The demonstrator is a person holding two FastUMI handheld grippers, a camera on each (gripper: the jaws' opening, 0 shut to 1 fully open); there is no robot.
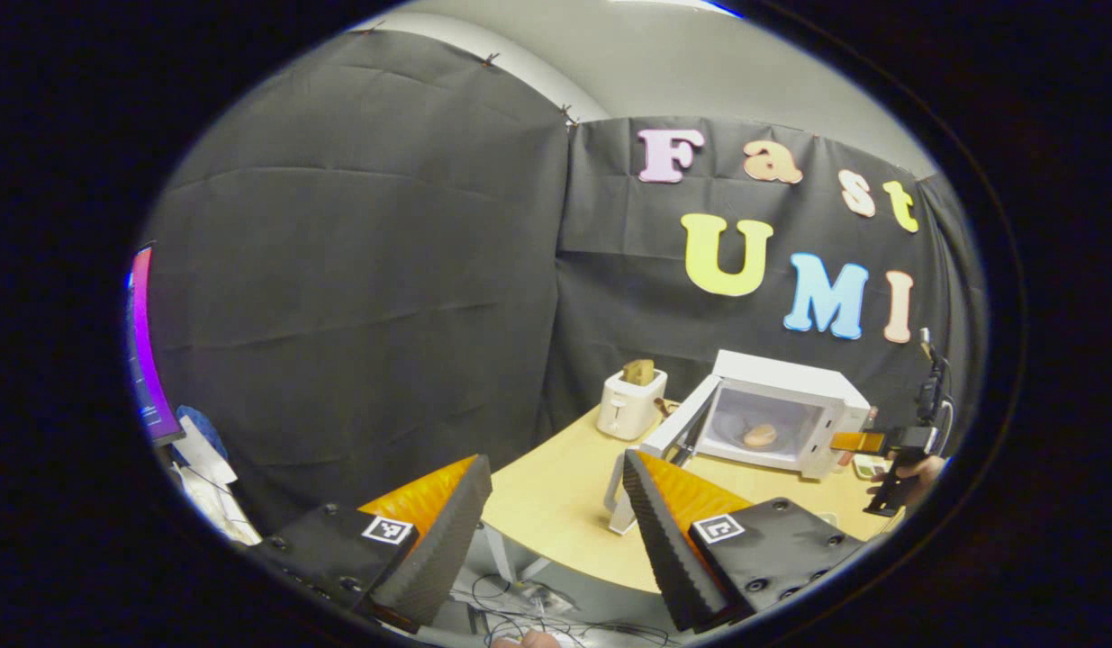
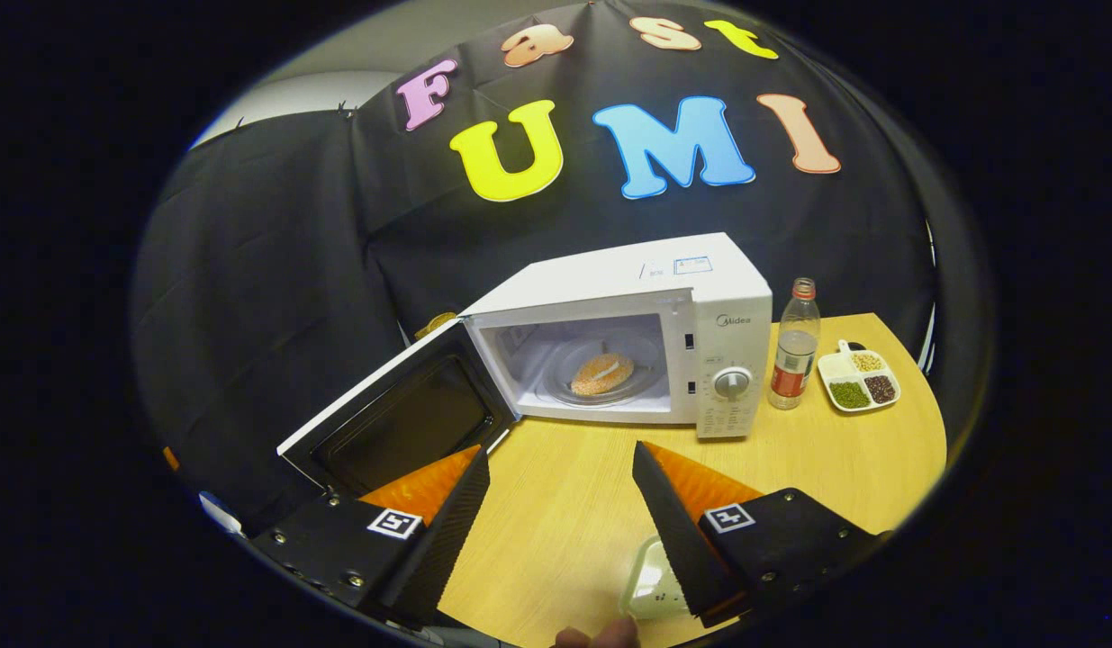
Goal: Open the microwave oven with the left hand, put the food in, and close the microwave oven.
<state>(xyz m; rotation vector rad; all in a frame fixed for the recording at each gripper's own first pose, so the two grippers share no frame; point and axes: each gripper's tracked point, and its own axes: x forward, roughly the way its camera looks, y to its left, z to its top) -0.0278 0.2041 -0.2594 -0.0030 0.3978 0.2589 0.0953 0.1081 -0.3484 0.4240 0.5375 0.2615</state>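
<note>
The white microwave (image 2: 700, 297) stands on the wooden table (image 2: 817, 459) with its door (image 2: 402, 418) swung wide open to the left. A round bun-like food (image 2: 602, 373) lies on the glass turntable inside. My right gripper (image 2: 560, 453) hovers open and empty over the table in front of the oven. In the left gripper view the microwave (image 1: 790, 382) is far off at the right, its door (image 1: 677, 432) open and the food (image 1: 759, 436) inside. My left gripper (image 1: 556, 461) is open and empty, well back from the table's edge. The right gripper (image 1: 866, 441) shows beside the oven.
A bottle (image 2: 794, 346) and a divided dish of beans (image 2: 857, 378) stand right of the microwave. A clear plastic container (image 2: 655, 576) sits by the near table edge. A white toaster (image 1: 632, 403) stands left of the oven. A lit screen (image 1: 146, 351) is at far left.
</note>
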